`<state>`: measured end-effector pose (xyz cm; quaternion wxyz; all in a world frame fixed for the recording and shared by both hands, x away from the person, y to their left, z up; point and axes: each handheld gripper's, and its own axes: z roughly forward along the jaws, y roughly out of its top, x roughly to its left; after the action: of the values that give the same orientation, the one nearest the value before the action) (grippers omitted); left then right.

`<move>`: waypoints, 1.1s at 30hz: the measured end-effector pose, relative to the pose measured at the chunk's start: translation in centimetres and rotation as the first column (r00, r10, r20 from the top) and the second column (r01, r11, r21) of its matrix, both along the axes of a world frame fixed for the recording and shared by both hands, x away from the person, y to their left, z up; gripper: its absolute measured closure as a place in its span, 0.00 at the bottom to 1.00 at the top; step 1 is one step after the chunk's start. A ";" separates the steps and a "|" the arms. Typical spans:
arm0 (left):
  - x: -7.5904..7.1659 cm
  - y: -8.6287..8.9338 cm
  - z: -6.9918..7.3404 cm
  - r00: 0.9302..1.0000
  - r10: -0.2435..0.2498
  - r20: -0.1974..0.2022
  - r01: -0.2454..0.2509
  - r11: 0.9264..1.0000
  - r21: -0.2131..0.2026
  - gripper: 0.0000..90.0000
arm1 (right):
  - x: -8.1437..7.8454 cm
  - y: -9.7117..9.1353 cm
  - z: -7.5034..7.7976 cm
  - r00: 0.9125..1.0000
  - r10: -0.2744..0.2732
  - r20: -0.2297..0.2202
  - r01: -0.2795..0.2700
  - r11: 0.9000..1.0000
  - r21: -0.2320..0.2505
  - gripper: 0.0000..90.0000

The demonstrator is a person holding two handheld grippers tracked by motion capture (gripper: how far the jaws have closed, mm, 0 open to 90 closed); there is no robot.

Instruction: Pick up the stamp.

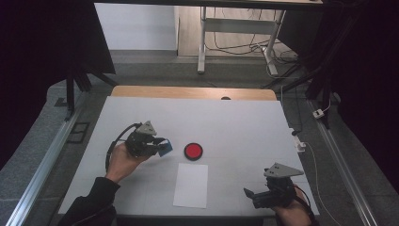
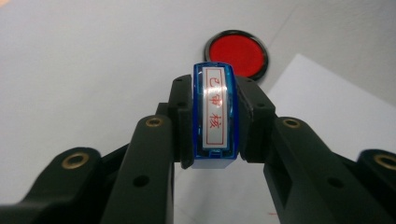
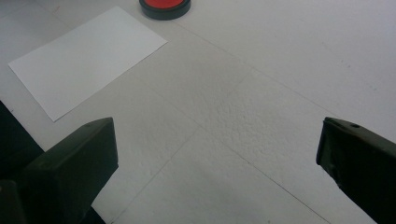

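Toward the table's left, the left gripper (image 1: 162,145) clamps a blue stamp (image 2: 215,116) between its jaws — white label with red characters facing up — held above the white table (image 1: 244,122), just left of the round red ink pad (image 1: 193,151). Below the pad lies a white paper sheet (image 1: 191,185). Far right, the right gripper (image 1: 250,194) sits with jaws spread wide, holding nothing.

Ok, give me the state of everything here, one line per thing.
Left gripper: shut on the blue stamp.
Blue stamp: clamped, label facing the camera.
Red ink pad: uncovered, on the table.
Paper sheet: flat, blank.
Right gripper: open, holding nothing.
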<state>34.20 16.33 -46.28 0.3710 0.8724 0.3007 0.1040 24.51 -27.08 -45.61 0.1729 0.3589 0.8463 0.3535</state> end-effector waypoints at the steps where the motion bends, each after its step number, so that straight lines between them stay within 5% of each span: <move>1: -0.1 -0.1 0.1 1.000 -0.007 0.002 0.007 1.000 -0.004 0.78 | 0.0 0.0 0.0 1.000 0.000 0.000 0.000 1.000 0.000 0.00; 22: -2.7 -2.6 2.4 0.995 -0.102 0.020 0.103 0.992 -0.067 0.78 | 0.0 0.0 0.0 1.000 0.006 0.004 -0.006 1.000 -0.003 0.00; 33: -3.7 -4.1 2.9 0.986 -0.166 0.026 0.168 0.981 -0.093 0.78 | 0.0 0.1 0.0 1.000 0.007 0.004 -0.007 1.000 -0.007 0.00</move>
<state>30.51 12.26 -43.34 0.4221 0.8750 0.2279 0.0660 24.47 -27.00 -45.61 0.1745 0.3545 0.8485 0.3522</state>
